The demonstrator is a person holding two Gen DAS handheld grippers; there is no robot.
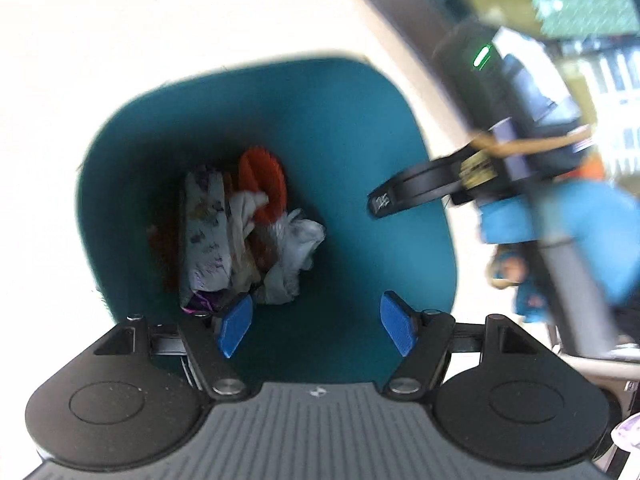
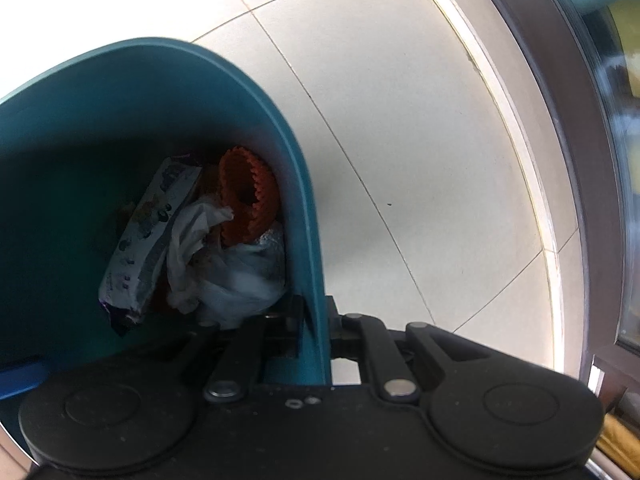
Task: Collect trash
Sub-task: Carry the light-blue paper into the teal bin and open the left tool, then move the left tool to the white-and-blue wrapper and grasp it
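Left wrist view looks straight down into the teal bin, and my left claw hangs over its mouth with the blue pads spread apart and nothing between them. I read that as released: the pads stand over the bin's inside so that whatever leaves them falls in, not onto the floor.

The trash sits at the bottom of the bin, toward its left wall in this view: a printed wrapper standing on its long edge, an orange pleated paper cup behind it, and crumpled white paper in front of the cup, all touching. I cannot tell which piece, if any, came from my claw.

My right claw is clenched on the bin's rim, one finger inside the wall and one outside, with the wall pinched between them. I judge this grip is there to steady the bin and keep its mouth turned toward my other hand. From the left wrist view the same claw reaches in at the bin's right edge.

The floor beside the bin shows no loose litter in the right wrist view, so more trash, if any remains, lies out of sight.
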